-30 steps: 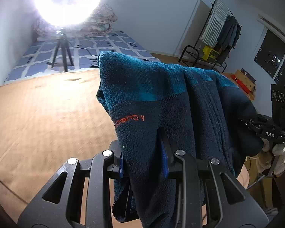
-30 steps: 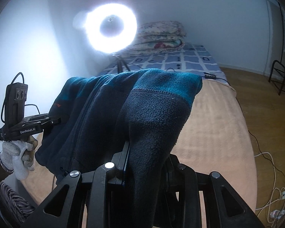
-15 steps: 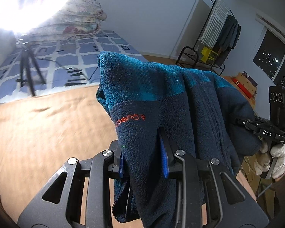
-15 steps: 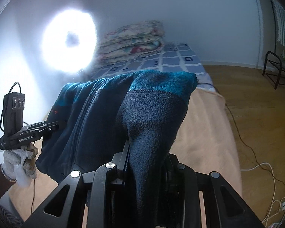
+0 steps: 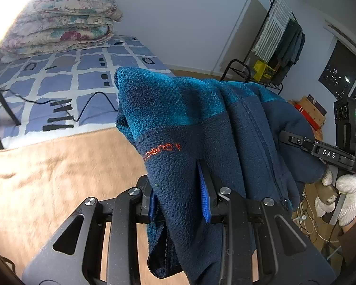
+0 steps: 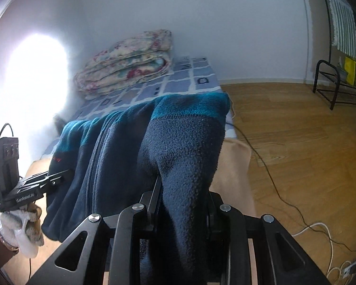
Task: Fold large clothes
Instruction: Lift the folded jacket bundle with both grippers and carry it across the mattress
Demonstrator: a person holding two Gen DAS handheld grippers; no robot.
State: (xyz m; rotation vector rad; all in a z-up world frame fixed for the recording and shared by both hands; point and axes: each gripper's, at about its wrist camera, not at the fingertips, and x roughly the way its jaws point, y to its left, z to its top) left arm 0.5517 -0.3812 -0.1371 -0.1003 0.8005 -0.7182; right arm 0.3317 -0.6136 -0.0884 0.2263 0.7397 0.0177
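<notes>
Left gripper [image 5: 180,194]: jaws narrow, blue pads clamped on a fold of the fleece jacket [image 5: 201,128], near the orange chest lettering. Right gripper [image 6: 180,204]: likewise narrow and biting a thick navy fold of the same jacket. Garment hangs doubled over both grippers, teal yoke uppermost, zipper running between the two grips; it lies on nothing yet.

Change against the frames a second ago: grips and drape look the same, but the background has slid. The ring light [image 6: 33,71] sat centre-frame then; now it is at the left edge of both views, and the folded floral quilt [image 5: 59,23] and the blue checked bedsheet [image 5: 66,76] fill the far field. Motion blur on the tan blanket [image 5: 47,178] below. Reading: both hands carry the jacket together across the bed, no fold being made at present; this looks like transport to a laying-down spot.

Pose: both grippers pitch downward over the tan blanket, side by side, the jacket between them. Each white-gloved hand [image 5: 337,192] grips its handle from beneath, seen from the opposite camera.
</notes>
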